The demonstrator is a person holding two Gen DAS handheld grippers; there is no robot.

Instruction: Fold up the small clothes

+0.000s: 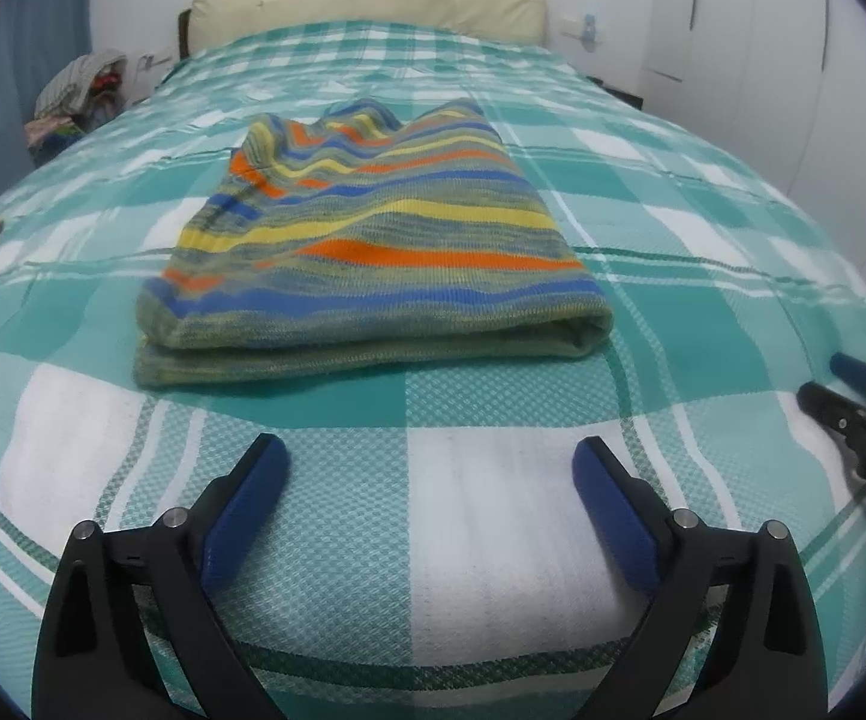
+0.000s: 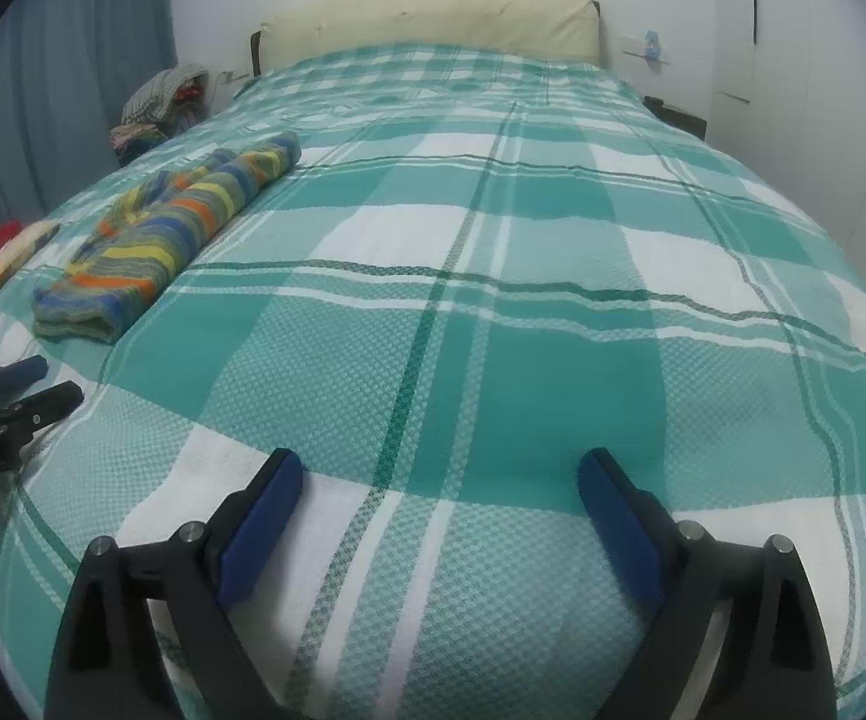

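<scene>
**Two grippers empty, striped knit folded on bed**

Two grippers are seen w/ jaws spread wide and nothing between the pads: left gripper point(image 1: 430, 459) just short of the striped knit garment point(image 1: 367, 240), right gripper point(image 2: 440, 471) over bare checked bedspread point(image 2: 553, 330), well apart from the garment point(image 2: 175, 234).

Garment is lying folded on the bedspread point(image 1: 703, 300), nearer the foot edge than the cream headboard point(image 1: 367, 0), toward the bed's left side. A doubled fold edge w/ two layers is presented to the left gripper. The long axis is judged to run foot-to-head; stripes run across it. The far end looks rumpled and uneven.

Step in hand, as judged: release after a fold, or approach for the next one. If another fold is wanted, both layers at the near corners should be pinched together, approx. symmetrically, one gripper per corner, so the right gripper would need bringing over first. Lift should be kept low and the near edge carried toward the far end along the long axis, w/o dragging the bedspread. Far-end wrinkles are best flattened beforehand.
</scene>
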